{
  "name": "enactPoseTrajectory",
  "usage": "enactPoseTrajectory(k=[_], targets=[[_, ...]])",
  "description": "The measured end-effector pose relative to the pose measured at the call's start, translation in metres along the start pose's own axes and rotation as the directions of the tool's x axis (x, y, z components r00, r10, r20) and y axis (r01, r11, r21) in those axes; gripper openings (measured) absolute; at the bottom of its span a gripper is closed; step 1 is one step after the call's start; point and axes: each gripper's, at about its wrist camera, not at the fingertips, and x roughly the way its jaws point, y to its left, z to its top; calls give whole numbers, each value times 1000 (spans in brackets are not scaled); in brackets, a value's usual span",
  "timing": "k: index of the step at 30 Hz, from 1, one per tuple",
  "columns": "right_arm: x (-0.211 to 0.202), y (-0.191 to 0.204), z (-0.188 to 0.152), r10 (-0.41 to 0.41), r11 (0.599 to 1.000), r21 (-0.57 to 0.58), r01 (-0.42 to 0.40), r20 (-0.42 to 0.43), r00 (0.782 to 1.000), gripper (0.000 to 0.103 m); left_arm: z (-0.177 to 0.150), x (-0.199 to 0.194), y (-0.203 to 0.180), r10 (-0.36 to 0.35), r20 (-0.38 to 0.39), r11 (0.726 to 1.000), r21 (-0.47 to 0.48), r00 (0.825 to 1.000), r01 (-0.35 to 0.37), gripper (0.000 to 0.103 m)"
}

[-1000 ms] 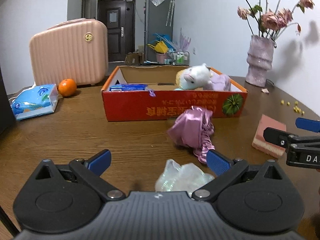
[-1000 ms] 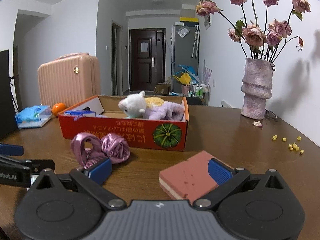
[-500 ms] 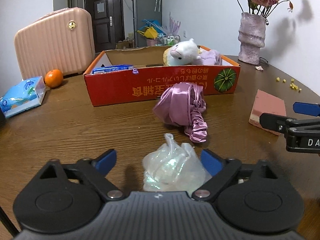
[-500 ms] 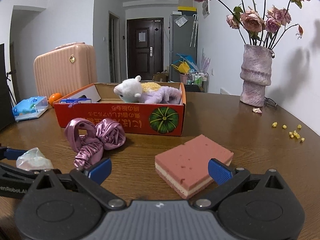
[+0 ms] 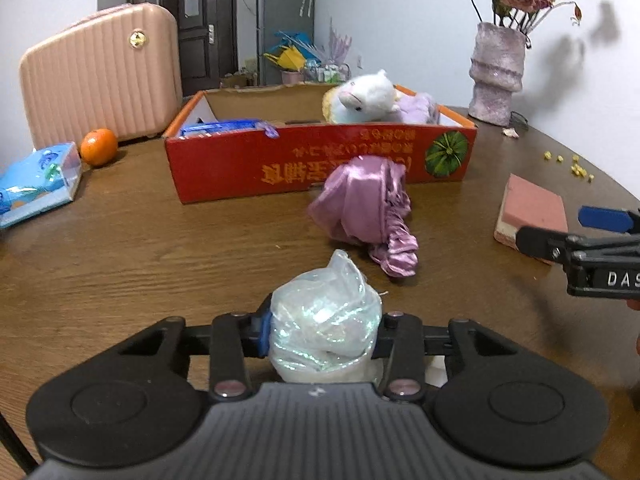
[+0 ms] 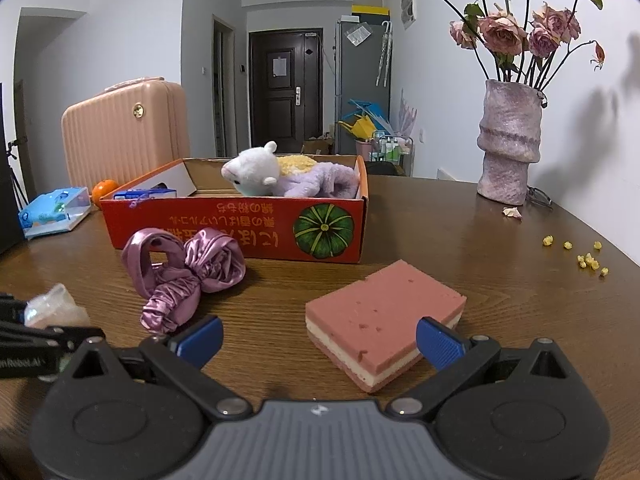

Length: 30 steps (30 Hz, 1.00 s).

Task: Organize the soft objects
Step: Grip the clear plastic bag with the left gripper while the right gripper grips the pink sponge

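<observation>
Left wrist view: left gripper (image 5: 322,330) closing, jaws pressed against both flanks of a crumpled iridescent plastic bag (image 5: 324,322) low over the wooden surface (image 5: 140,248). Just beyond, a purple satin scrunchie (image 5: 366,210) lying in front of the red cardboard box (image 5: 312,164), touching or nearly touching its front wall. Inside the box, at the right end, a white plush toy (image 5: 366,100) beside lilac fabric; at the left end, a blue packet (image 5: 224,127). Off to the left, a blue tissue pack (image 5: 34,184), an orange (image 5: 98,147) and a pink suitcase (image 5: 100,76). At right, a pink sponge (image 5: 532,210) and a vase of dried roses (image 5: 498,76).

Right wrist view: right gripper (image 6: 318,336) with jaws wide apart, clamped on nothing, one blue pad just before the near corner of the sponge (image 6: 380,314), the other well to its left. Scrunchie (image 6: 180,272) left of the sponge, box (image 6: 240,224) behind both. Bag (image 6: 54,312) at the far left edge, in the left gripper's jaws. Yellow crumbs (image 6: 584,256) scattered at right.
</observation>
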Motion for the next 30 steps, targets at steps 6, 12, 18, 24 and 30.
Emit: enactPoseTrajectory(k=[6,12,18,24,30], targets=[[2,0,-1,-12,1000,0,12,-4,1000,103,5,-9,12,46,62,999,-24,997,-45,41],[5,2,0,-43,999,-10,43,-6,999,103,11,-17,31,98,110,993,-70,989,-91,41],[14,-3,7,-93,995,29,93,-17,996,103,15,-25,47,130,149,987,-117,980,-113,41],[38,-7,20,-148,986,72,153,-67,987,103,16,-26,55,156,155,981,-143,976,-134,41],[65,-10,28,-223,968,86,234,-118,968,103,15,-31,55,151,173,981,-145,973,-126,41]])
